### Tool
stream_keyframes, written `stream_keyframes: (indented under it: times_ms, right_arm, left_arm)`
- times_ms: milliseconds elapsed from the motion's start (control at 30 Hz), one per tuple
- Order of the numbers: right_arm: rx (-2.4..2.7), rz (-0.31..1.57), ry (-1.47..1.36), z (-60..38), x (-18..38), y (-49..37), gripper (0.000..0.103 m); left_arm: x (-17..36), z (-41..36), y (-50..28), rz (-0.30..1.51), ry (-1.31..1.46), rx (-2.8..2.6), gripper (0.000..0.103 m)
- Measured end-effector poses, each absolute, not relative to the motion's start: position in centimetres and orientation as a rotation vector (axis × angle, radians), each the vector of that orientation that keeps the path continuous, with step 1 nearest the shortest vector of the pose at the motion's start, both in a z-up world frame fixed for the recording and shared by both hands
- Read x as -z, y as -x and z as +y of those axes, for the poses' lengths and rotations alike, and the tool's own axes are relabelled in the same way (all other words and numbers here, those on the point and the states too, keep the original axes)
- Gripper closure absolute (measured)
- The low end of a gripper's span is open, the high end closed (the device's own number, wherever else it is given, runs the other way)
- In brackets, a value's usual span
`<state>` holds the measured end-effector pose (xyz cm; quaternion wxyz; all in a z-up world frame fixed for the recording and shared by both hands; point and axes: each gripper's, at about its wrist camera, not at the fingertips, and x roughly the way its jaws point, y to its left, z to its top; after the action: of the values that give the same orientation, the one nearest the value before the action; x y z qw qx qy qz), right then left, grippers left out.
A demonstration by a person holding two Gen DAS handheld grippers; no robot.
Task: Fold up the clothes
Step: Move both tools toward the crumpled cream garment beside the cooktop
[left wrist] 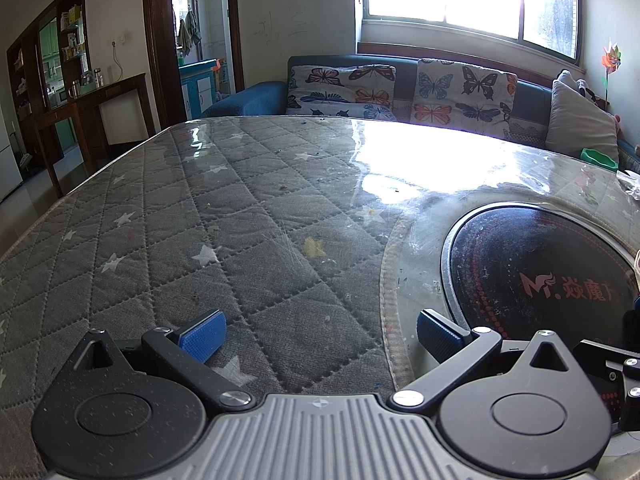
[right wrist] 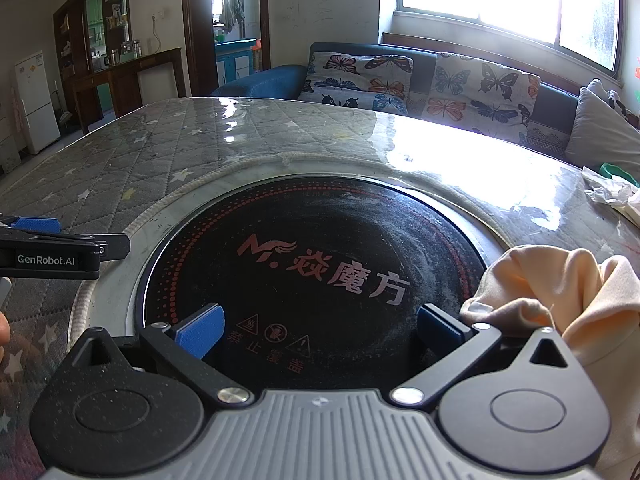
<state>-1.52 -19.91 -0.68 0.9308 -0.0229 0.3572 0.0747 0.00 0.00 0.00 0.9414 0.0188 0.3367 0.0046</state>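
A crumpled pale peach garment [right wrist: 560,292] lies at the right of the right wrist view, just beside my right finger and partly over the black hob. My right gripper [right wrist: 320,330] stands open above that hob with nothing between its blue pads [right wrist: 200,332]. My left gripper [left wrist: 320,336] is open too, hovering over the grey quilted table cover [left wrist: 200,220], empty. In the right wrist view the left gripper [right wrist: 36,226] shows side-on at the left edge. The garment is out of the left wrist view.
A round black induction hob [right wrist: 320,264] with red lettering is set into the table [right wrist: 200,140] under clear plastic. Crumpled white paper [right wrist: 608,192] and a green item [left wrist: 598,158] lie at the far right. A blue sofa [left wrist: 400,84] with butterfly cushions stands behind; a dark sideboard [left wrist: 100,96] stands left.
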Motion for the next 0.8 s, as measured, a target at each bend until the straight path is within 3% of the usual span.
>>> stream_keyframes:
  times_ms: [800]
  right_arm:
    - [-0.169, 0.738, 0.058, -19.80, 0.46, 2.05, 0.000]
  left_arm:
    - [-0.22, -0.52, 0.19, 0.697, -0.044, -0.024, 0.000]
